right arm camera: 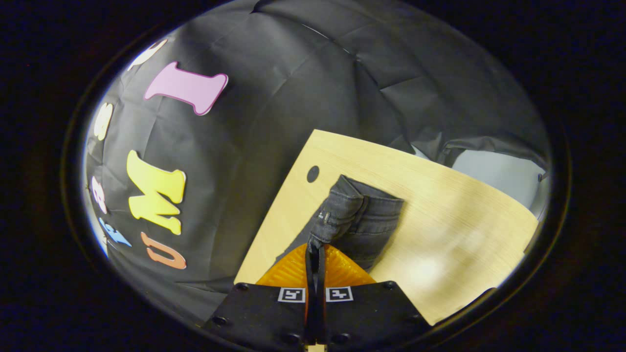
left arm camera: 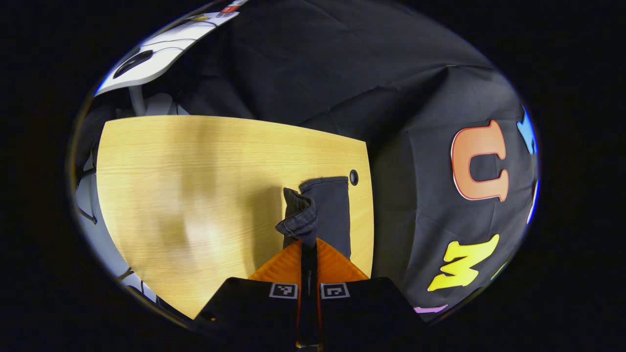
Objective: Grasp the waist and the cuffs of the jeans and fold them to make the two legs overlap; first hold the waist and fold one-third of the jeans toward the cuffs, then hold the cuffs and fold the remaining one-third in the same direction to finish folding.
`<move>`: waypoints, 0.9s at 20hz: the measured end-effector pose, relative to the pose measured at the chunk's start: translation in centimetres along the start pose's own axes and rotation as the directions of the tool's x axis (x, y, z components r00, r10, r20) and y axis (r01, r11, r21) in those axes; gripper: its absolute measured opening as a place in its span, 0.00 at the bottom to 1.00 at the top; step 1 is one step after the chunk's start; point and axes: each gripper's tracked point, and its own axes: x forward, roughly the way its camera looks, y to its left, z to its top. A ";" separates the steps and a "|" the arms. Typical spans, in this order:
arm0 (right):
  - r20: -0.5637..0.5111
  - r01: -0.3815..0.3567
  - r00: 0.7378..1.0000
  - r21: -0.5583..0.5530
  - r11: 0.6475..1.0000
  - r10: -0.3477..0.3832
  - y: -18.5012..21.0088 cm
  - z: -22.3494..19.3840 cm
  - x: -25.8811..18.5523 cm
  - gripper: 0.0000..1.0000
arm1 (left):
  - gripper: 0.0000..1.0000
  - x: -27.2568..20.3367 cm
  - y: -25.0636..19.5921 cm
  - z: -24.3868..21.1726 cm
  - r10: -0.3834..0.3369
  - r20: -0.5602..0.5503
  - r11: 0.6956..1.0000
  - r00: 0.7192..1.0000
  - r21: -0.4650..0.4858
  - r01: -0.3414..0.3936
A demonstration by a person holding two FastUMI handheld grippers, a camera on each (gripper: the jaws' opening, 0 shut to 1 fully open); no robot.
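Dark grey jeans [left arm camera: 326, 208] lie on a light wooden table [left arm camera: 195, 186], near its right edge in the left gripper view. My left gripper [left arm camera: 308, 244] is shut on a raised cuff end of one leg, which bunches up above the fingers while the other leg lies flat beside it. In the right gripper view the jeans [right arm camera: 362, 220] show their waist end with seams and rivets. My right gripper [right arm camera: 315, 252] is shut on the waistband edge, lifted a little off the table [right arm camera: 440, 215].
A round cable hole [left arm camera: 353, 177] sits in the table corner just beyond the jeans, also seen as the hole [right arm camera: 312, 174]. The black cloth wall [left arm camera: 440, 195] hangs close past the table edge. A white device [left arm camera: 161, 54] with cables stands at the far left.
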 end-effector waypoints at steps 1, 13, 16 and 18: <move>0.007 -0.013 1.000 0.009 1.000 0.013 0.8 0.4 0.9 0.01 | 0.03 0.9 -0.9 0.3 0.004 -0.003 1.000 1.000 -0.010 -0.004; 0.026 -0.007 1.000 0.080 0.997 0.005 2.9 3.8 11.0 0.01 | 0.04 12.5 -6.0 2.2 0.129 -0.006 0.991 0.992 -0.031 -0.129; 0.022 0.022 0.999 0.072 0.997 -0.024 2.5 3.9 14.3 0.01 | 0.04 16.3 -7.6 2.3 0.142 -0.009 0.990 0.990 -0.007 -0.142; 0.019 0.047 0.999 0.072 0.996 -0.049 2.0 3.9 16.4 0.01 | 0.03 18.8 -7.7 2.3 0.169 -0.007 0.985 0.986 0.017 -0.169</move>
